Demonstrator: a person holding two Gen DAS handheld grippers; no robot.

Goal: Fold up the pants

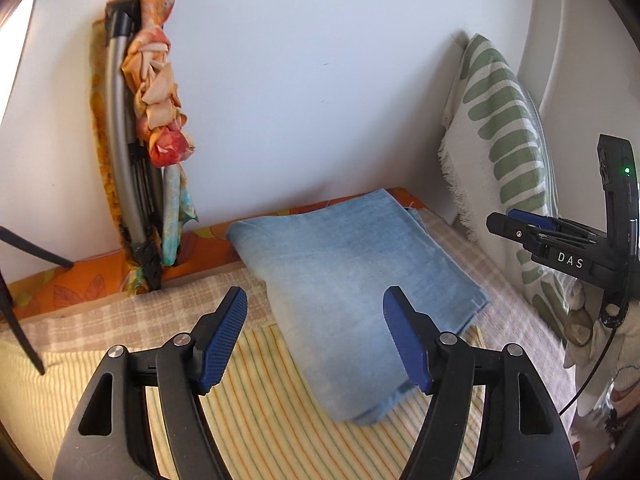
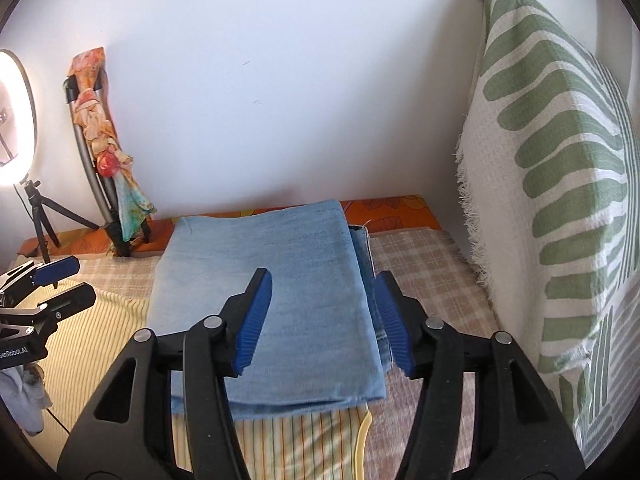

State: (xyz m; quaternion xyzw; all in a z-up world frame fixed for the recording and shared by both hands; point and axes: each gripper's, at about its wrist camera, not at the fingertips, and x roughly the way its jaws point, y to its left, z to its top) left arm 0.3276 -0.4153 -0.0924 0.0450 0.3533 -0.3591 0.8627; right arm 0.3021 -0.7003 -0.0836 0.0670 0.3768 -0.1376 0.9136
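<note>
The light blue denim pants [image 1: 352, 280] lie folded into a flat rectangle on the bed, seen also in the right wrist view as pants [image 2: 280, 300]. My left gripper [image 1: 316, 340] hangs above their near left part, jaws apart, with nothing pressed between the blue pads. My right gripper [image 2: 326, 320] hovers over the right edge of the folded stack, also open and holding nothing. The right gripper [image 1: 532, 228] shows at the right edge of the left wrist view; the left gripper [image 2: 56, 284] shows at the left edge of the right wrist view.
A yellow striped cloth [image 1: 260, 400] and a beige checked cloth [image 2: 432, 280] cover the bed. A green-patterned cushion [image 2: 560, 200] stands on the right. A folded rack with a floral cloth [image 1: 148, 120] leans on the wall. A ring light on a tripod [image 2: 16, 128] stands left.
</note>
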